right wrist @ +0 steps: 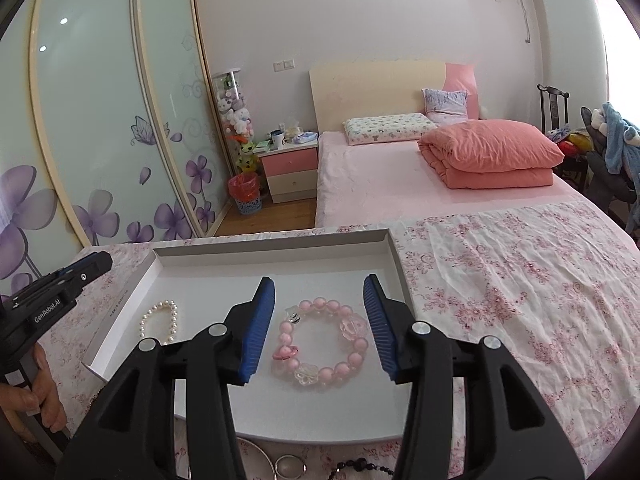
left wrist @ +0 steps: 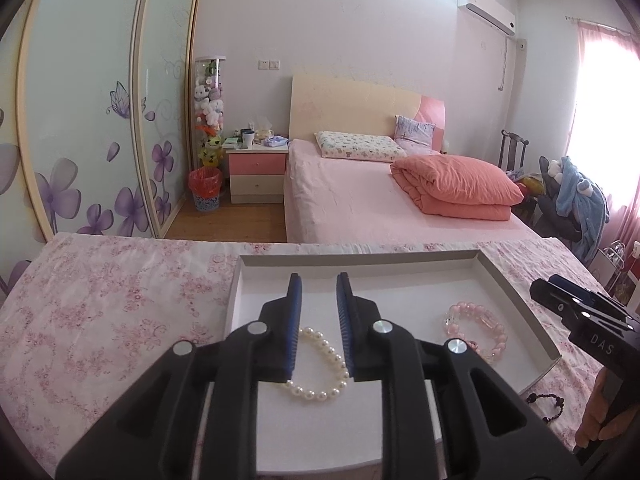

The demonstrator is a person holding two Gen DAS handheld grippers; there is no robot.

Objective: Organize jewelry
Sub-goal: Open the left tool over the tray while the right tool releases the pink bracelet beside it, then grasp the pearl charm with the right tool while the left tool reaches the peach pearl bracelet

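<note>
A shallow white tray [left wrist: 516,292] lies on the floral cloth; it also shows in the right wrist view [right wrist: 120,312]. A white pearl bracelet [left wrist: 324,372] lies in its left part, also seen in the right wrist view [right wrist: 160,316]. A pink bead bracelet [right wrist: 320,344] lies in its right part, also seen in the left wrist view [left wrist: 476,332]. My left gripper [left wrist: 319,284] is open above the pearl bracelet, holding nothing. My right gripper [right wrist: 319,288] is open wide above the pink bracelet, holding nothing.
A dark bead bracelet [left wrist: 548,404] lies on the cloth right of the tray's near corner. Dark beads [right wrist: 360,472] and a round metal piece [right wrist: 290,466] lie in front of the tray. A pink bed [left wrist: 380,200] stands beyond the table edge.
</note>
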